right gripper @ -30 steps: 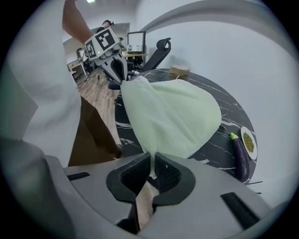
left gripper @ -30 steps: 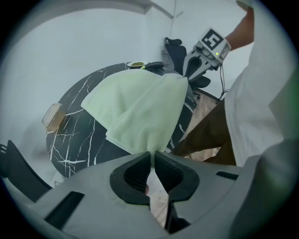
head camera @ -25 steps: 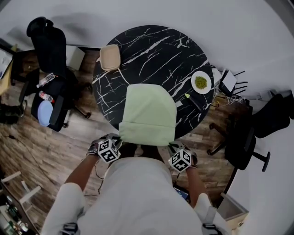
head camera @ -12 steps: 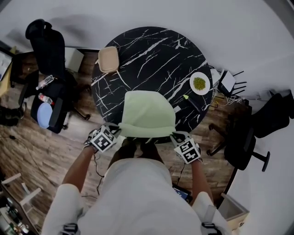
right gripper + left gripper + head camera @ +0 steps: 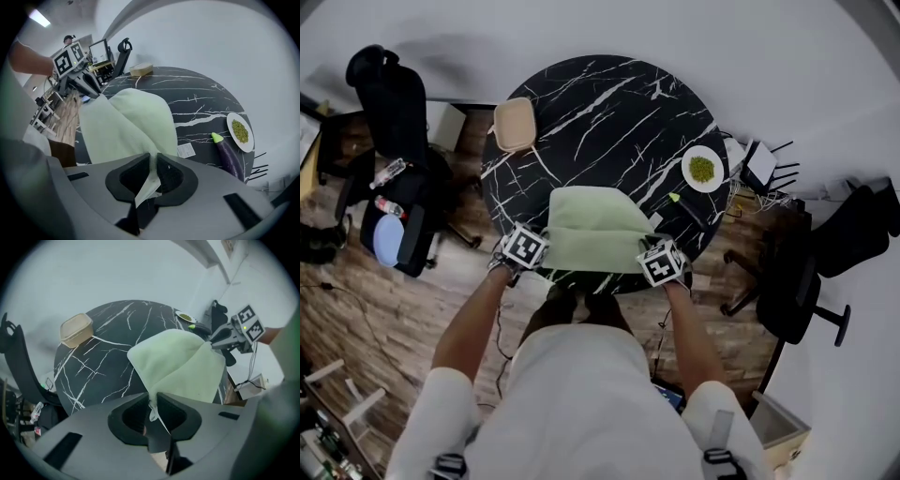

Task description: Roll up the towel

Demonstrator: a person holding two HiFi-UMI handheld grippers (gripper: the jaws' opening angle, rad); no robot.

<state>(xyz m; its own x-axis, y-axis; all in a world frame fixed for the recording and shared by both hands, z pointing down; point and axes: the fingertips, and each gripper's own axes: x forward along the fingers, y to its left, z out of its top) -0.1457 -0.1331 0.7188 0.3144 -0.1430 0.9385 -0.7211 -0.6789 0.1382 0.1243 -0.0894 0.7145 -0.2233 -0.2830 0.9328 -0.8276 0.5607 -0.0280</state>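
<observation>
A pale green towel (image 5: 595, 225) lies on the near part of the round black marble table (image 5: 600, 108), with its near edge lifted and folded over the rest. My left gripper (image 5: 546, 255) holds the towel's near left corner (image 5: 153, 401), and my right gripper (image 5: 642, 257) holds the near right corner (image 5: 151, 176). Both pairs of jaws are opening, with a strip of cloth still pinched in each narrow gap. In the left gripper view the towel (image 5: 180, 364) stretches across to the right gripper (image 5: 220, 341). In the right gripper view it (image 5: 126, 124) runs to the left gripper (image 5: 89, 86).
A beige lidded container (image 5: 515, 125) sits at the table's far left. A white plate of green food (image 5: 704, 169), a purple eggplant (image 5: 689, 208) and a paper slip (image 5: 657, 222) lie to the right of the towel. Black office chairs (image 5: 389, 94) (image 5: 797, 291) flank the table.
Both grippers have moved forward from below the table's near edge onto the table, carrying the towel's near edge up and over. The towel now looks shorter.
</observation>
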